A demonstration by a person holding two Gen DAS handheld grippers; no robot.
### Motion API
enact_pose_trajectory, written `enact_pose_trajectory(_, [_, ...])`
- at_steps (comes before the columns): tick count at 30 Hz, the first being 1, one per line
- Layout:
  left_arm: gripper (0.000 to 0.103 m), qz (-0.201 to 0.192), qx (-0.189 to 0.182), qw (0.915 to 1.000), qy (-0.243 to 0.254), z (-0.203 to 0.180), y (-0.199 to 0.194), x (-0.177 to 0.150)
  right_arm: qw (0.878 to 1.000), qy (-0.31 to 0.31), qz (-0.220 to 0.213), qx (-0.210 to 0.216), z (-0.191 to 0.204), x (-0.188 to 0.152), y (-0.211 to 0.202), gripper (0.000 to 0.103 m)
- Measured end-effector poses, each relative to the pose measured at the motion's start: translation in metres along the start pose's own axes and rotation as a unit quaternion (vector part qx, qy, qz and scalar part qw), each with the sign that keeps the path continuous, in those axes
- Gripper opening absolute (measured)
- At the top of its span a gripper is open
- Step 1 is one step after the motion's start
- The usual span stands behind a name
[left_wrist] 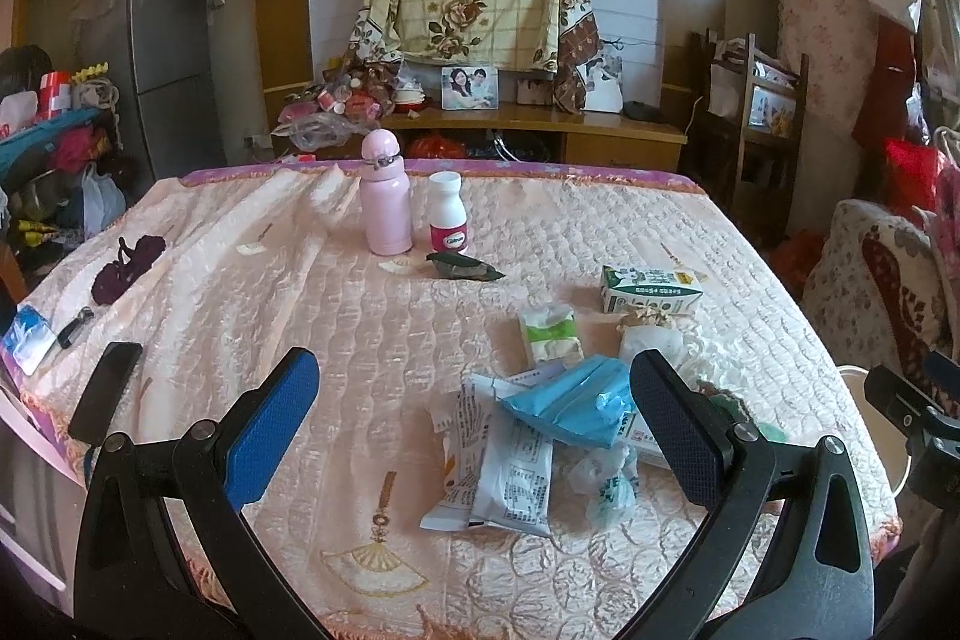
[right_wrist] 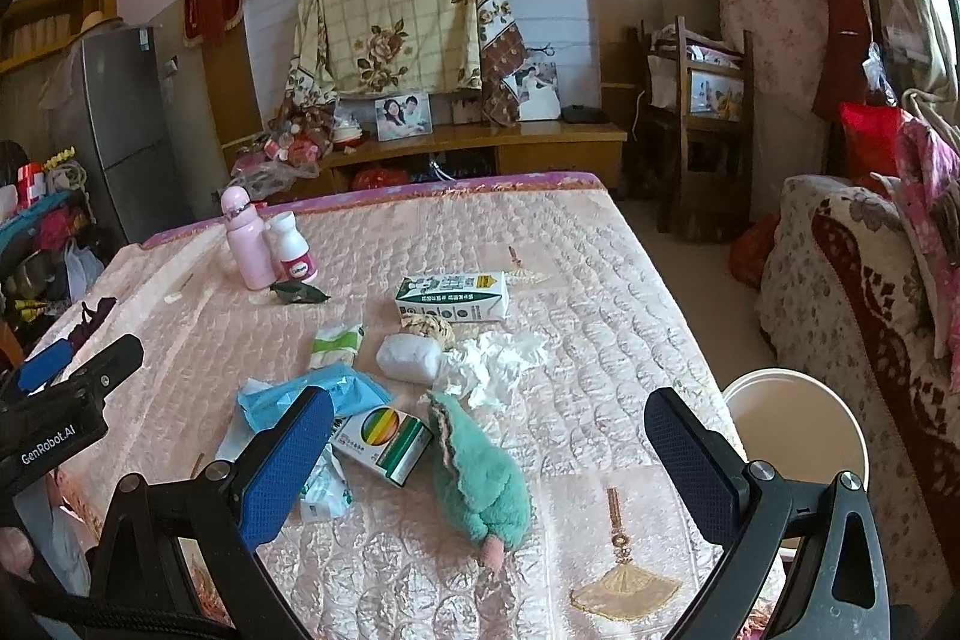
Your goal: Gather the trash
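Above the pink quilted table cover [left_wrist: 372, 340], you held both the left gripper [left_wrist: 474, 400] and right gripper [right_wrist: 489, 436] spread wide and empty over scattered wrappers [left_wrist: 510, 466], near the white bucket [right_wrist: 798, 412].

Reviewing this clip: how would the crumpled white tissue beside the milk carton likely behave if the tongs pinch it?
The crumpled white tissue looks thin and loosely wadded, so it would probably collapse and dangle limply. It seems very light, unlikely to roll, though a shallow pinch might tear it or lift only part.
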State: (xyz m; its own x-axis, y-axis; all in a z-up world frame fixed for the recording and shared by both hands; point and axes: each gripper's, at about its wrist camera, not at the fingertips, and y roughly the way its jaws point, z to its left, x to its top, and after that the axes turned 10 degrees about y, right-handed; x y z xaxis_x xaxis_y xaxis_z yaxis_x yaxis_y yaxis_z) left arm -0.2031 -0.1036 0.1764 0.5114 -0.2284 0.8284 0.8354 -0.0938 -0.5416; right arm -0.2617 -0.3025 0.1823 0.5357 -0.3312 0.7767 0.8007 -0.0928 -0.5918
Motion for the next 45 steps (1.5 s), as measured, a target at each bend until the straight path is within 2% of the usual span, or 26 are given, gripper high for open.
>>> enact_pose_trajectory(12, [0.103,0.013,-0.001,0.9999,-0.001,0.006,0.011,-0.007,1.0,-0.005,0.011,0.003,0.001,-0.003,0.007,0.103])
enact_pose_trajectory(15, [0.103,0.029,-0.023,0.9993,-0.006,0.013,0.017,-0.012,1.0,-0.009,0.024,0.005,0.0,-0.006,0.012,0.103])
enact_pose_trajectory(19, [0.103,0.069,-0.065,0.9955,0.003,0.026,0.032,-0.027,0.999,-0.023,0.039,0.002,-0.001,-0.012,0.022,0.103])
enact_pose_trajectory(23, [0.103,0.108,-0.109,0.9879,0.023,0.032,0.042,-0.046,0.997,-0.012,0.072,0.031,-0.011,-0.02,0.036,0.103])
enact_pose_trajectory(24, [0.103,0.114,-0.115,0.9863,0.028,0.032,0.043,-0.05,0.997,-0.011,0.075,0.035,-0.012,-0.021,0.038,0.102])
enact_pose_trajectory(28, [0.103,0.138,-0.123,0.9817,0.044,0.03,0.055,-0.065,0.994,-0.036,0.093,0.043,-0.01,-0.03,0.048,0.087])
enact_pose_trajectory(31, [0.103,0.145,-0.128,0.9803,0.042,0.028,0.067,-0.067,0.99,-0.044,0.124,0.05,-0.013,-0.039,0.063,0.075])
enact_pose_trajectory(40, [0.103,0.177,-0.151,0.9719,0.036,0.009,0.12,-0.064,0.983,-0.027,0.169,0.064,-0.029,-0.049,0.087,0.074])
enact_pose_trajectory(43, [0.1,0.19,-0.161,0.968,0.028,0.007,0.136,-0.064,0.982,-0.028,0.177,0.061,-0.028,-0.046,0.102,0.079])
enact_pose_trajectory(45, [0.081,0.204,-0.168,0.9641,0.024,0.006,0.147,-0.067,0.981,-0.031,0.182,0.057,-0.028,-0.045,0.113,0.079])
